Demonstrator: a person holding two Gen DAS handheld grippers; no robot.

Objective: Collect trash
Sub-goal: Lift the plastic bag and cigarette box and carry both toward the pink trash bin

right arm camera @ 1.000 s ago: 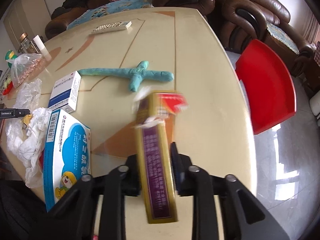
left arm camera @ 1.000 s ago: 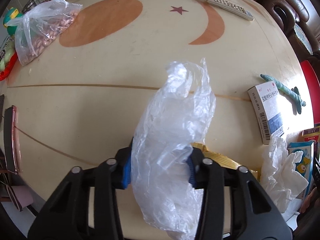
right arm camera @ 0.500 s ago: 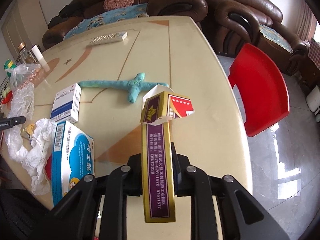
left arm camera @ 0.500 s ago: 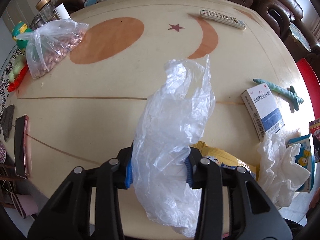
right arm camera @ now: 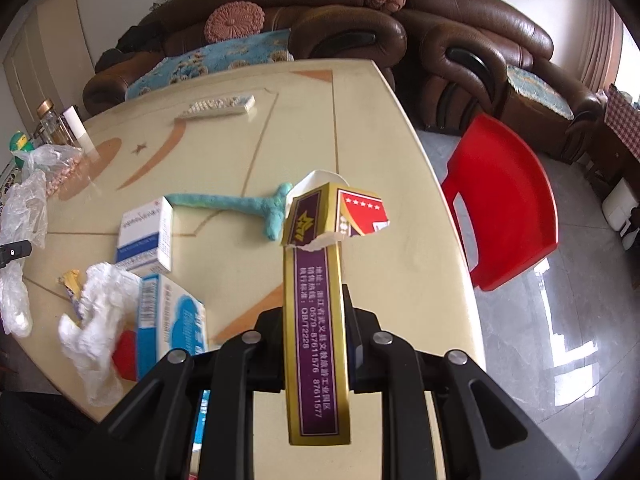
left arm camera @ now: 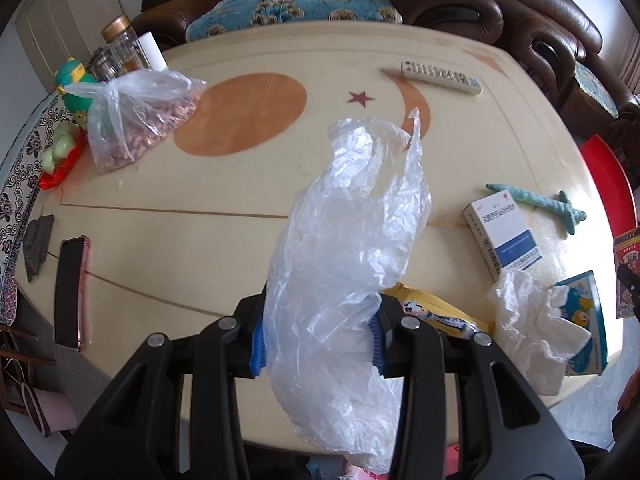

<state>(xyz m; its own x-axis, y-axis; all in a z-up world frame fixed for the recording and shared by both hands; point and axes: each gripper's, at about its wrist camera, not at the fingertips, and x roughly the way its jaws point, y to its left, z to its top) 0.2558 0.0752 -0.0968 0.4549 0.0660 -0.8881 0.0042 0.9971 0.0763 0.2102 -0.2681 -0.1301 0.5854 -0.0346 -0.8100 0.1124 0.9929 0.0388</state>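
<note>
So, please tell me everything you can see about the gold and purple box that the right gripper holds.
The gold and purple box is a long, narrow carton, apparently thin glossy card, with gold edges and a purple side panel printed in pale text. Its far end is torn open, with ragged white edges and a red flap bearing small white stars. The right gripper is shut on its narrow sides, holding it clear above the table, pointing away from the camera. Nothing else touches it.

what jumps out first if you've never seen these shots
A crumpled clear plastic bag fills the middle of the left view, pinched in the left gripper. In the right view, a torn gold and purple carton stands clamped in the right gripper, with a bright red plastic chair beside the cream table.
</note>
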